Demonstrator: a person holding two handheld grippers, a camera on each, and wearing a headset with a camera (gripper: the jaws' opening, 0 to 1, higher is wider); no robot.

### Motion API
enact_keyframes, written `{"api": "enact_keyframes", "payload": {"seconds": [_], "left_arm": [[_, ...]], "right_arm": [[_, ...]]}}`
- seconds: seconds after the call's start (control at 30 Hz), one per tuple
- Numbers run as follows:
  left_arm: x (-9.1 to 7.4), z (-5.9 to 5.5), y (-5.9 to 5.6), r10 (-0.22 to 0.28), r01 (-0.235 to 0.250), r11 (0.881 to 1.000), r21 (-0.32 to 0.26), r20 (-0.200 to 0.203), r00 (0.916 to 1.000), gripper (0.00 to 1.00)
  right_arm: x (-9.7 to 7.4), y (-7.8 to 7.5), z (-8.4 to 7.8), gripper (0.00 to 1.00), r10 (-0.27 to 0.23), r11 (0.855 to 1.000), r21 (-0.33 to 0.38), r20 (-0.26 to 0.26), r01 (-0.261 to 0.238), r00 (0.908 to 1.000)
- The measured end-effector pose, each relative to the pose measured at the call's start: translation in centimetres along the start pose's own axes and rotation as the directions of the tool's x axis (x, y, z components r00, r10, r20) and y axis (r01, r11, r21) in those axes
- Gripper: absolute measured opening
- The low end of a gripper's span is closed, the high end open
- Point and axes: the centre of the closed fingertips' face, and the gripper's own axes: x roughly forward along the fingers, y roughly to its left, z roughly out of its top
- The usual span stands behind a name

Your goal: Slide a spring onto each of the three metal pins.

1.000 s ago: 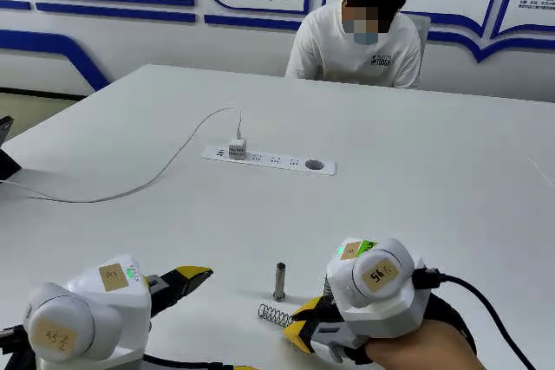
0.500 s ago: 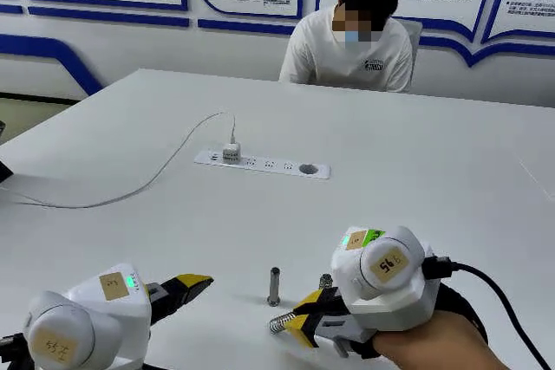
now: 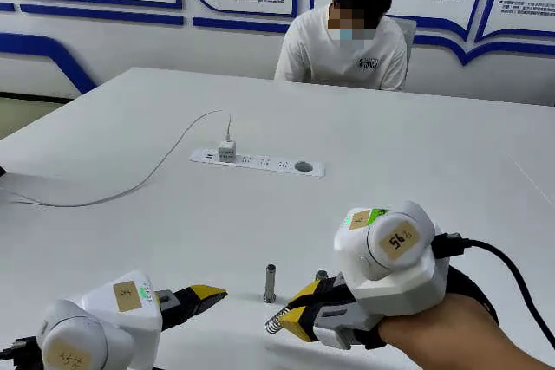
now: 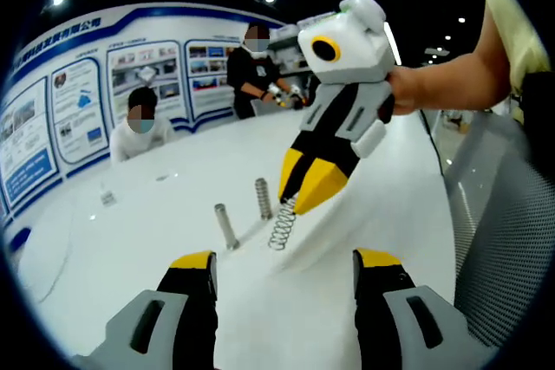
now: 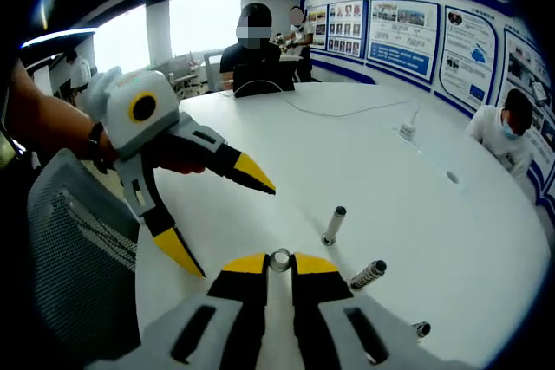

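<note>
Right gripper view shows its own two yellow-tipped jaws closed almost together on the spring [image 5: 279, 259], whose round open end sits pinched between the tips. In the left gripper view the right gripper [image 4: 305, 198] points down toward the white table [image 4: 173, 179], and the spring [image 4: 282, 223] hangs from its tip with the lower coils close to the tabletop; whether they touch it I cannot tell. Just beyond stand a bare pin [image 4: 226, 225] and a second pin [image 4: 262, 197] with coils round its shaft, both upright and near each other. The same pair appears from the other side: the bare pin [image 5: 333, 225] and the second pin [image 5: 368, 274]. A small metal piece sits at the lower edge of that view, too small to make out. The left gripper [image 4: 286, 262] has its jaws spread wide and holds nothing; it hovers near the table edge, facing the pins. From the head view, the right gripper [image 3: 290, 322] sits just beside the bare pin [image 3: 270, 282], the left gripper [image 3: 204, 294] well apart to the left. Farther back lies a power strip [image 3: 256, 162], and a person [image 3: 347, 41] sits across the table.
</note>
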Motion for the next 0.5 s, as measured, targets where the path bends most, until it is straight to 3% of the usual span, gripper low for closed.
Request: {"api": "enact_keyframes", "payload": {"seconds": [0.17, 0.5], "left_arm": [[0.2, 0.0, -0.3, -0.013, 0.013, 0.998, 0.054, 0.000, 0.9999, 0.48], [0.9, -0.2, -0.7, -0.029, 0.030, 0.995, 0.096, -0.008, 0.9995, 0.34]], "right_arm": [[-0.1, 1.0, 0.2, 0.12, 0.034, 0.999, 0.002, -0.013, -0.034, 0.9994], [-0.1, 2.2, 0.5, 0.12, 0.072, 0.997, 0.004, -0.022, -0.072, 0.9972]]}}
